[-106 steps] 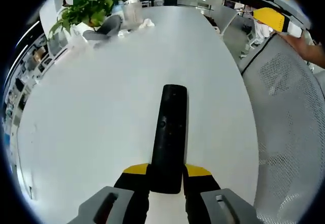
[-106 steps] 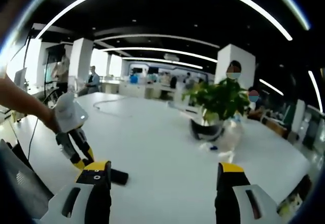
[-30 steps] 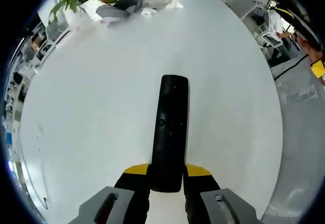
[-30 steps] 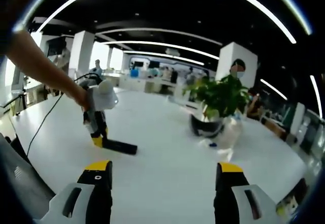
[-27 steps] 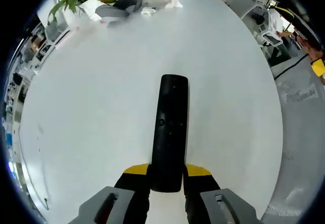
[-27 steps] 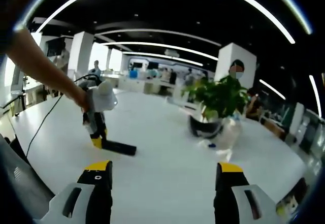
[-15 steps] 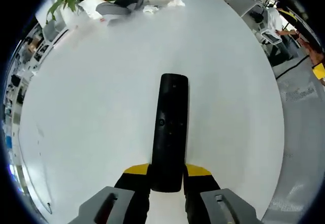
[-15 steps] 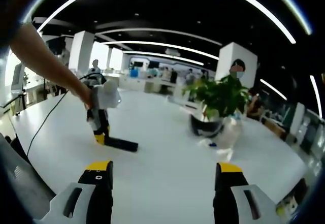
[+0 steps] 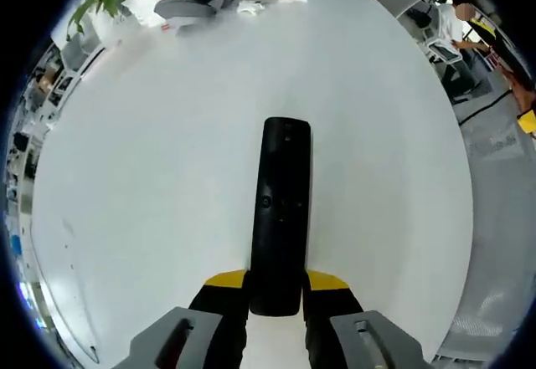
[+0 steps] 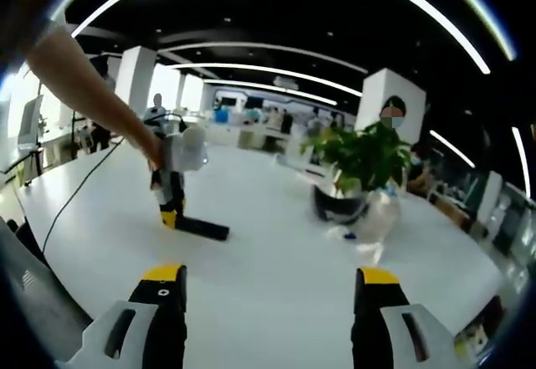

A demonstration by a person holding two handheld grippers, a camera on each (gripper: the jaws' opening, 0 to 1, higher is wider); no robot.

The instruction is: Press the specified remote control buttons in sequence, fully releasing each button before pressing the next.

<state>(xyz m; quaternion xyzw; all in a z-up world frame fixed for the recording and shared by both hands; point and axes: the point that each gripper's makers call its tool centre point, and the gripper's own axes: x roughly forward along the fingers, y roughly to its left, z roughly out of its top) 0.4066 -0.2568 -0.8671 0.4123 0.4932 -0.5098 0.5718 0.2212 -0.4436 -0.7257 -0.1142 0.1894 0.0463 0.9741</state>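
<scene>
My left tool is clamped on the near end of the remote, holding it out toward twelve o'clock above the surface, buttons up for pressing. My right tool hangs apart, empty, waiting.

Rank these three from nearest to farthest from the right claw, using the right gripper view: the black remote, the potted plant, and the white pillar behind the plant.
1. The black remote, on the white table to the left, held in the left claw.
2. The potted plant, further back on the right.
3. The white pillar, off the table, behind the plant.
</scene>
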